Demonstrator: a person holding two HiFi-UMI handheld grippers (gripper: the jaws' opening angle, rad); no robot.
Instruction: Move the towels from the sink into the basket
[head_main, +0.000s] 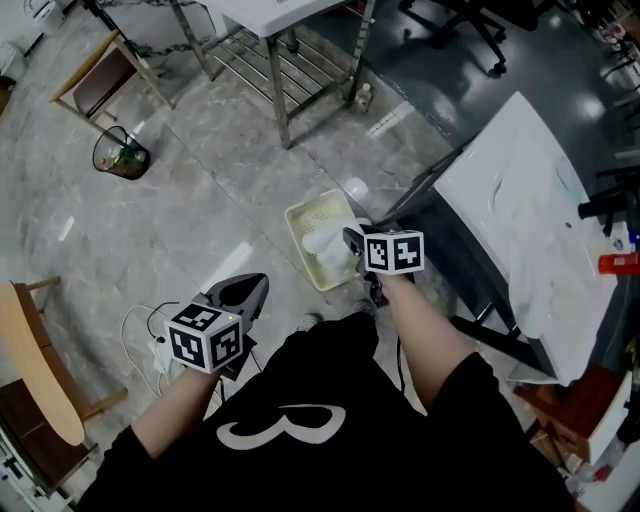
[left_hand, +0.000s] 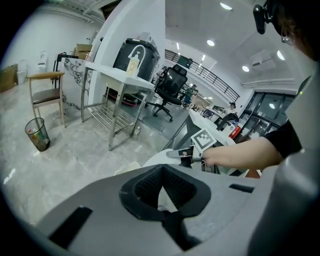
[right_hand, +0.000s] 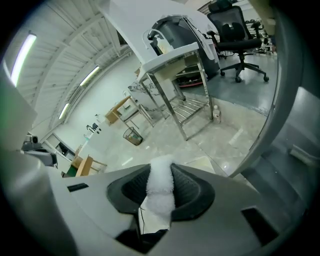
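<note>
Right gripper view is showing right tongs clamping a white towel, only head view is showing the basket beneath them; left tongs are sitting together, empty.

The tongs pinch a fluffy white towel.

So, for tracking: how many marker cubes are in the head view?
2: a cube on the left hand-held gripper, lower left; a cube on the right hand-held gripper, by the basket.

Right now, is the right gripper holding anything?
Holding: the right gripper is shut on a white towel, pinched between its jaws in its own view.
</note>
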